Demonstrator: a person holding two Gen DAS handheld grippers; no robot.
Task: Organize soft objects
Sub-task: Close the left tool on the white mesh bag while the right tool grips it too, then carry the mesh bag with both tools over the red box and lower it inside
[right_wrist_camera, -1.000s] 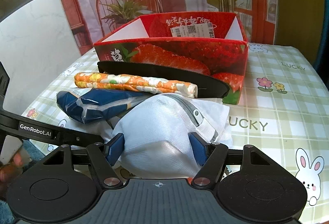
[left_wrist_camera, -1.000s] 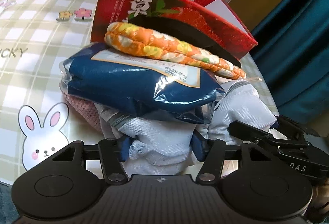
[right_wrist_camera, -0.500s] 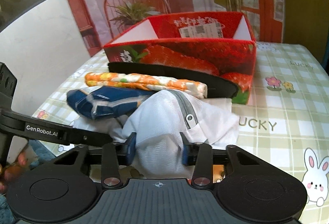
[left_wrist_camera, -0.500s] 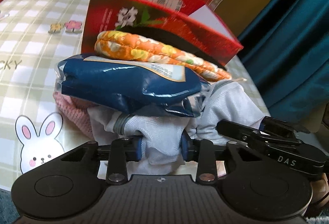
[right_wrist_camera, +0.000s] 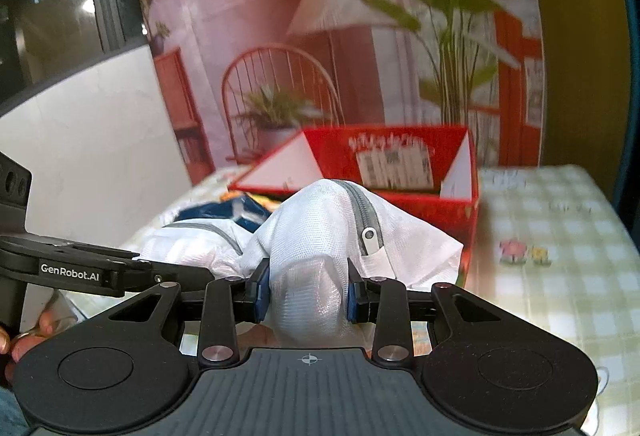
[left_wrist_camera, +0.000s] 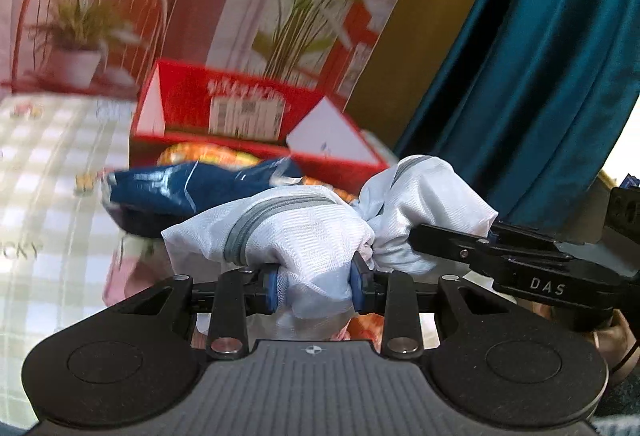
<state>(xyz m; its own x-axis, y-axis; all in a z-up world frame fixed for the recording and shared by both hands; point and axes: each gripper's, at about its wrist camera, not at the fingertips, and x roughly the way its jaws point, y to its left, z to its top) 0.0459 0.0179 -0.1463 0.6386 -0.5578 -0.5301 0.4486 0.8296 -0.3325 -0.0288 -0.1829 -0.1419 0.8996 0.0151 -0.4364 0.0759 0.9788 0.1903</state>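
Left gripper (left_wrist_camera: pixel 312 292) and right gripper (right_wrist_camera: pixel 305 294), each clamped on a bunched end of the white mesh laundry bag (left_wrist_camera: pixel 304 232) raised before the red box (right_wrist_camera: pixel 400 191): lift both ends level, keeping the zipper (right_wrist_camera: pixel 362 203) uppermost.

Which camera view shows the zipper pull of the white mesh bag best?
The right wrist view: the zipper pull hangs sharp at the end of the grey zipper on the white mesh bag. The left wrist view shows only a stretch of the grey zipper, with no pull visible.
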